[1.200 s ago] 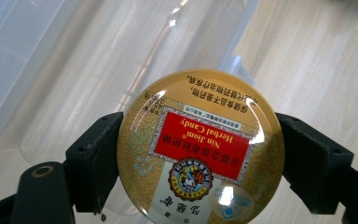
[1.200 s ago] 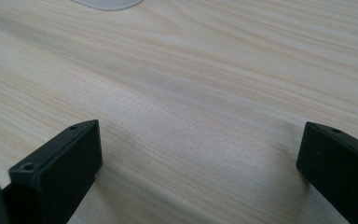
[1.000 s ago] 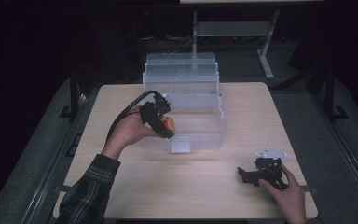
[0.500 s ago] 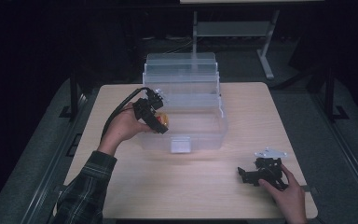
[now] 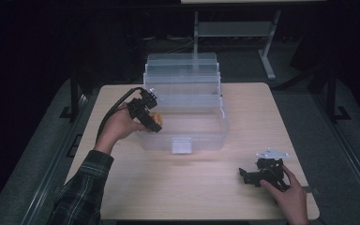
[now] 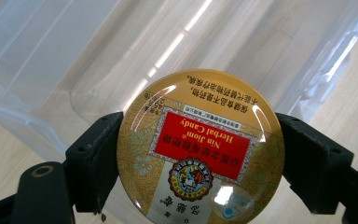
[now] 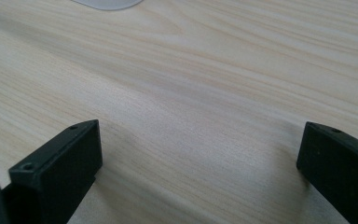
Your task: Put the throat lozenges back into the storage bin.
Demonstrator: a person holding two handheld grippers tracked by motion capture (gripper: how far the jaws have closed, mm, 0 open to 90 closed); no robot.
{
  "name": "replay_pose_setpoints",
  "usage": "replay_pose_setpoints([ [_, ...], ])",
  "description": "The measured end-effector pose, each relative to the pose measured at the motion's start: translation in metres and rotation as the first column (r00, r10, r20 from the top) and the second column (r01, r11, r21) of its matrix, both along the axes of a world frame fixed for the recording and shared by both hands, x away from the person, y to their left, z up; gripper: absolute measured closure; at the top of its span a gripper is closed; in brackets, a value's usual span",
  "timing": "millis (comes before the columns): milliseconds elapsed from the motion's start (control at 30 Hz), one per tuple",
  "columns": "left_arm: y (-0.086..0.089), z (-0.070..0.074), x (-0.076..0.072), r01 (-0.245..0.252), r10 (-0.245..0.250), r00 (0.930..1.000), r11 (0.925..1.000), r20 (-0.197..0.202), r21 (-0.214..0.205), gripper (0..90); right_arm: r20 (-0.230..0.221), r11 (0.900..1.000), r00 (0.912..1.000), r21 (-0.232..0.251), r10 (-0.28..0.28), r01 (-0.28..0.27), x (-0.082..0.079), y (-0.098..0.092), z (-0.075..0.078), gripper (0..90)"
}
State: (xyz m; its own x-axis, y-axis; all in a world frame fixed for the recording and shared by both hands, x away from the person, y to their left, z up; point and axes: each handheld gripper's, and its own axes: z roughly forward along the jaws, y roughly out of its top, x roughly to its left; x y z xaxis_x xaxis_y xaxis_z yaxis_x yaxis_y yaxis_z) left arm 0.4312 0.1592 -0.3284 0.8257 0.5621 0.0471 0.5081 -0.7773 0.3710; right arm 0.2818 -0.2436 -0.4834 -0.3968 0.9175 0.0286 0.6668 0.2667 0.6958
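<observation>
Gold candy tin — bottom cropped | left claw clamps its sides

A pale wooden table carries a clear plastic box.

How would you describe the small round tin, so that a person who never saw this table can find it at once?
Start at the clear plastic box at the back middle of the wooden table, then look at its left wall. There the left gripper holds a flat round tin between its fingers. It is golden, with a red label.
</observation>
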Motion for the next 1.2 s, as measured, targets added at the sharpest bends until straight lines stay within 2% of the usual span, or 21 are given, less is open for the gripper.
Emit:
replay_pose_setpoints([
  [500,0.013,-0.007,0.009,-0.026,0.026,0.9997,0.9996,-0.002,0.008,19.6,0.0,1.0,1.0,0.0,0.0,0.0,0.0,0.0,0.0,0.0],
  [1200,0.014,-0.009,0.011,-0.018,0.018,0.9998,0.9998,-0.01,0.008,19.1,0.0,1.0,1.0,0.0,0.0,0.0,0.0,0.0,0.0,0.0],
])
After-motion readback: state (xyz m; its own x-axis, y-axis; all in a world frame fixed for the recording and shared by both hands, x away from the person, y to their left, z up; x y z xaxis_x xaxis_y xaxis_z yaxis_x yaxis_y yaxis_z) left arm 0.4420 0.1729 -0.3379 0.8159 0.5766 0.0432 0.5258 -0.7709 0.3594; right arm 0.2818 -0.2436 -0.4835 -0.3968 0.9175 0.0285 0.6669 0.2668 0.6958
